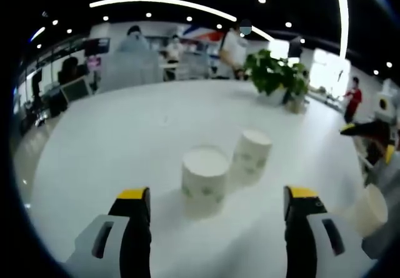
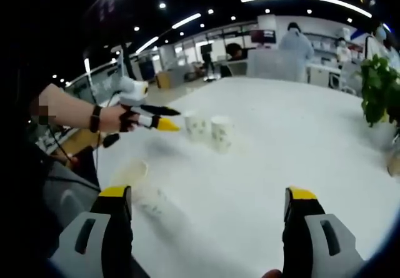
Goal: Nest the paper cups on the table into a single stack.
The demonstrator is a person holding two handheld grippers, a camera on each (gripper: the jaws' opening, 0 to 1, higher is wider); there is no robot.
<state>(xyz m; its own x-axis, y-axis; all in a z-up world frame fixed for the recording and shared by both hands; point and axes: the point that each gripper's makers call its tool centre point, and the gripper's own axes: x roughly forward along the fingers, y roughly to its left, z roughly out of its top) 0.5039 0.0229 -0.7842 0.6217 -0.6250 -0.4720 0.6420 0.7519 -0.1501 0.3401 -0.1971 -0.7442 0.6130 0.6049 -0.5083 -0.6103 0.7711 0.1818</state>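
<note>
Two white paper cups stand upside down and side by side on the white table (image 1: 119, 147). The nearer cup (image 1: 204, 173) is just ahead of my left gripper (image 1: 217, 193), whose jaws stand open and hold nothing. The second cup (image 1: 252, 156) touches the nearer cup on its right. In the right gripper view the same pair (image 2: 195, 126) (image 2: 220, 132) sits mid-table, with the hand-held left gripper (image 2: 166, 119) pointing at it. A third cup (image 1: 369, 210) (image 2: 140, 181) lies on its side near the table's edge, beside the left jaw of my right gripper (image 2: 209, 193), which is open.
A potted plant (image 1: 276, 75) (image 2: 378, 87) stands at the far side of the table. Several people and desks are beyond the table. The right gripper (image 1: 370, 131) shows at the right edge of the left gripper view. The table's near edge runs close to the lying cup.
</note>
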